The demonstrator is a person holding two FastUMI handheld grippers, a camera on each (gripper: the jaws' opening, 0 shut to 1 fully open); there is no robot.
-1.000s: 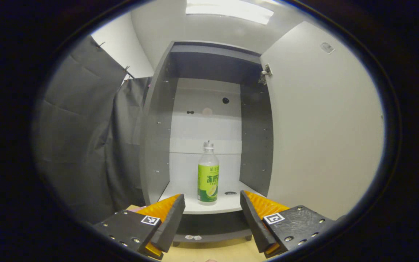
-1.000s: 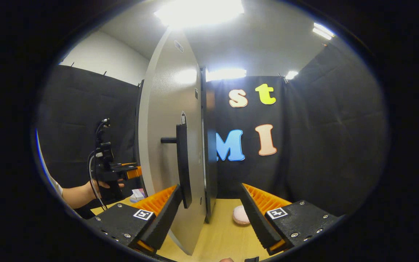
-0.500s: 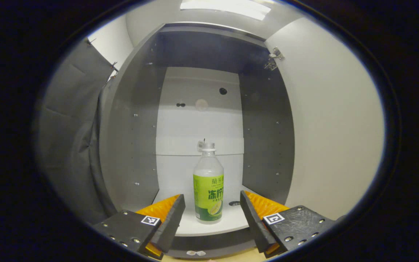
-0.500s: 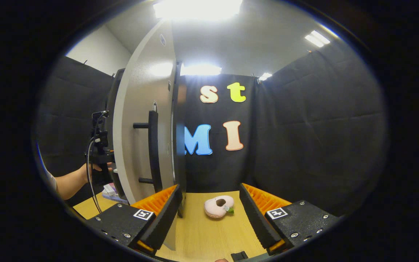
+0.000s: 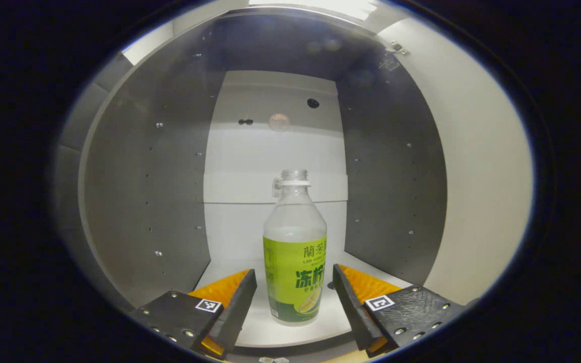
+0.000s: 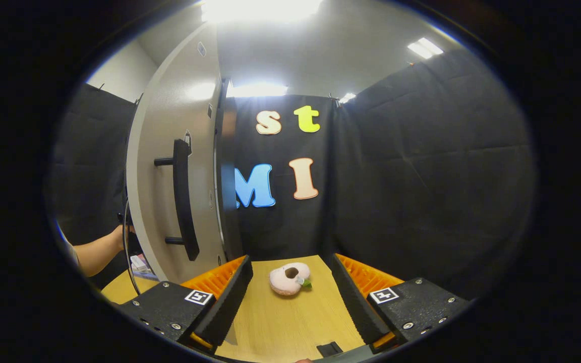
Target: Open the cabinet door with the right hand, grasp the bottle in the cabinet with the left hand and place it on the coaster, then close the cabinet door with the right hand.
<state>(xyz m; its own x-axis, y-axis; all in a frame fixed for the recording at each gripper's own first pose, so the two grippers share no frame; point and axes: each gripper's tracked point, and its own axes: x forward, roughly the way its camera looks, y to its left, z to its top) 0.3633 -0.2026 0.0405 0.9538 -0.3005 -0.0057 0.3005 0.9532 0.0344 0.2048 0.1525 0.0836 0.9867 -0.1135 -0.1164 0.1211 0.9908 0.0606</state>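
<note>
Since a second earlier the left gripper had advanced, jaws spread, to bracket the upright clear plastic bottle with the green label inside the grey cabinet, door already open, while the open, empty right gripper had drawn back, leaving grasp, coaster placement and closing undone.

The cabinet's white shelf is carrying one item, a clear bottle with a green label, which is standing upright near the shelf's front edge. A small dark spot is showing on the shelf surface just right of the bottle; its nature cannot be told.

In the right gripper view, a light wooden table is carrying a pink ring-shaped soft item with a green bit at one side, lying flat. A small black object is sitting at the table's near edge. Some small items are lying at the table's left, too small to identify.
</note>
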